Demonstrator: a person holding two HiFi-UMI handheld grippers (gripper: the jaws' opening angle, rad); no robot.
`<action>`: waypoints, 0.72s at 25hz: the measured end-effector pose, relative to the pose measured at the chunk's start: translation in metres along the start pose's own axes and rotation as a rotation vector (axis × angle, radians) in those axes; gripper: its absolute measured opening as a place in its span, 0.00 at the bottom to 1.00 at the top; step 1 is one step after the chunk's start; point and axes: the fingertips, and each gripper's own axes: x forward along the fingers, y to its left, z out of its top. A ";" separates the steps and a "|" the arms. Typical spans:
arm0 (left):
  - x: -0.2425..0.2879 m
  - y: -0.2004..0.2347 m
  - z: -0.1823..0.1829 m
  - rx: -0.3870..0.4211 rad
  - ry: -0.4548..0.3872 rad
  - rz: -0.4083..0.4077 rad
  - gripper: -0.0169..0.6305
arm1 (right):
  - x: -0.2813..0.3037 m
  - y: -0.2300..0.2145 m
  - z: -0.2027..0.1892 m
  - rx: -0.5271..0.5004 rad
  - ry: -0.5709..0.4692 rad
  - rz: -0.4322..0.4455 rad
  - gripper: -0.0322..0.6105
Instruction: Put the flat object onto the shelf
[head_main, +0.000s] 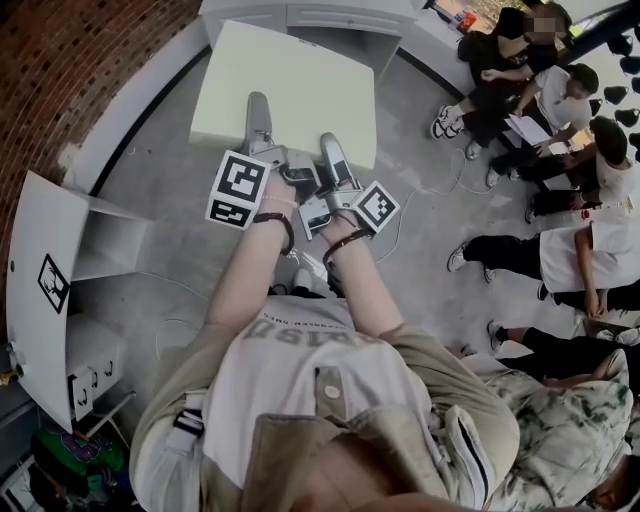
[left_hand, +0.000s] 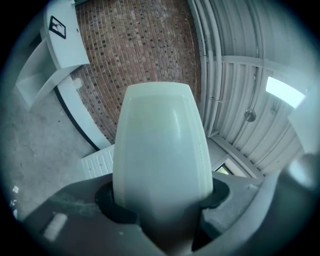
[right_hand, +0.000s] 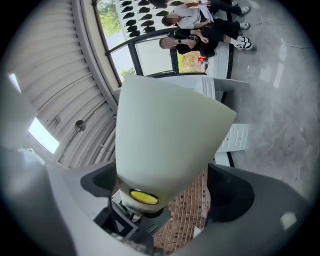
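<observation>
The flat object is a pale, off-white board (head_main: 290, 85) held out level in front of me above the concrete floor. My left gripper (head_main: 258, 112) is shut on its near edge; in the left gripper view the board (left_hand: 160, 140) fills the space between the jaws (left_hand: 162, 200). My right gripper (head_main: 334, 156) is at the same edge, just to the right. In the right gripper view the board (right_hand: 165, 135) lies between wide jaws (right_hand: 165, 185), with a gap of brick wall showing beside it, so this gripper is open. The white shelf unit (head_main: 60, 270) stands open at my left.
Several people (head_main: 540, 150) sit on the floor at the right. A brick wall (head_main: 70, 60) runs along the left, with a low white ledge (head_main: 130, 110) at its foot. White cabinets (head_main: 320, 15) stand at the back. A cable (head_main: 420, 190) lies on the floor.
</observation>
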 end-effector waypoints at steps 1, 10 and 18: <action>0.000 -0.001 -0.003 -0.010 -0.005 0.002 0.50 | 0.000 0.001 0.005 0.000 -0.001 0.005 0.91; 0.004 -0.010 -0.018 -0.030 -0.027 -0.024 0.52 | 0.004 0.011 0.029 -0.047 0.018 0.059 0.72; 0.016 -0.019 -0.033 0.040 0.092 -0.150 0.57 | 0.011 0.012 0.046 -0.075 -0.014 0.097 0.65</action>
